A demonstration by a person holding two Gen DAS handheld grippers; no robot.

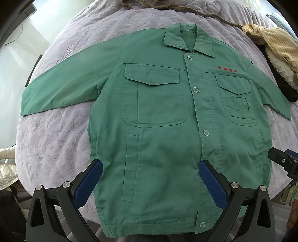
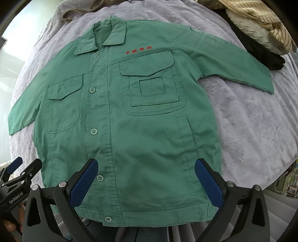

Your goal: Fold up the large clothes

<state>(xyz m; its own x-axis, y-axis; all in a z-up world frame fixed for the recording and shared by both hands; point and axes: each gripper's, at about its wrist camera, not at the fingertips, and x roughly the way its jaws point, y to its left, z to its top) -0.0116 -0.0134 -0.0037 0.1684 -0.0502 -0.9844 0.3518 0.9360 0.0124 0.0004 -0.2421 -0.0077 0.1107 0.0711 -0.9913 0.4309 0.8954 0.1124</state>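
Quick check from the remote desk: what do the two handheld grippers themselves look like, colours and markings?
Both the left gripper and right gripper have black angular frames with silver bolt heads and blue textured finger pads. The right wrist view shows white "GenRobot.AI" lettering on the left gripper's black body.

Bare bed (image 1: 55,141) lies open on both sides of the jacket (image 1: 158,130), below its sleeves. Past the collar a rope (image 1: 204,13) crosses; a clothes pile (image 2: 260,28) crowds the right sleeve's far side.
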